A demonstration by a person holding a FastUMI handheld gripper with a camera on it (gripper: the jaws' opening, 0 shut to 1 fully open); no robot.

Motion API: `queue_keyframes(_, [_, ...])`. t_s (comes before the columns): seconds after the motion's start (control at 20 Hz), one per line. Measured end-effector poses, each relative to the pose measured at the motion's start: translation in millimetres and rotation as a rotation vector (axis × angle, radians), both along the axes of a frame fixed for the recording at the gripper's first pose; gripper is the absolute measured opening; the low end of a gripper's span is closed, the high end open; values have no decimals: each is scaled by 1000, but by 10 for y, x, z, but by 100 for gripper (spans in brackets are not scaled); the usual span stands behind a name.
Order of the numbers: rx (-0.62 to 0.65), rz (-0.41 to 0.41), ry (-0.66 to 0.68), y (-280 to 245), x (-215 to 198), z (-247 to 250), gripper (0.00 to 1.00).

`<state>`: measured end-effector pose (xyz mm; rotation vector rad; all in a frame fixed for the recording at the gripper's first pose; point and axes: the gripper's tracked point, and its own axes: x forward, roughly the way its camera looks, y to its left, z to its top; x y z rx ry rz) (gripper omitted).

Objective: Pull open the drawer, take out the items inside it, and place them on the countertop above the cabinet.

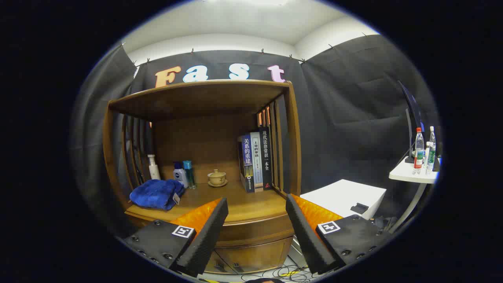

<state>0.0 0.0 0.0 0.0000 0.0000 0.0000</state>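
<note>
Gripper open, empty, held short of cabinet — drawer shut, nothing taken out; pull, unloading onto countertop all remain.

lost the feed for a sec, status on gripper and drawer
Gripper open, holding nothing. Drawer shut, just ahead between the fingers. Blue towel, teacup, books on countertop.

On the countertop of the cabinet: three bottles, three books, one blue towel, one lidded cup. The tool has two fingers, spread apart.
</note>
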Motion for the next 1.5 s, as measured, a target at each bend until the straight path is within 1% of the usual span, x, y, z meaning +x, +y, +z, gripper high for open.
queue_keyframes(0.15, [-22,8,-10,22,-4,6,98])
queue_keyframes(0.55, [-5,11,-3,34,5,-41,98])
queue_keyframes(1.0, [-34,11,7,54,15,-92,98])
queue_keyframes(1.2, [-31,9,23,68,53,-208,98])
queue_keyframes(1.35, [-53,-2,35,69,79,-307,98])
queue_keyframes(1.5, [-70,5,52,122,106,-404,98])
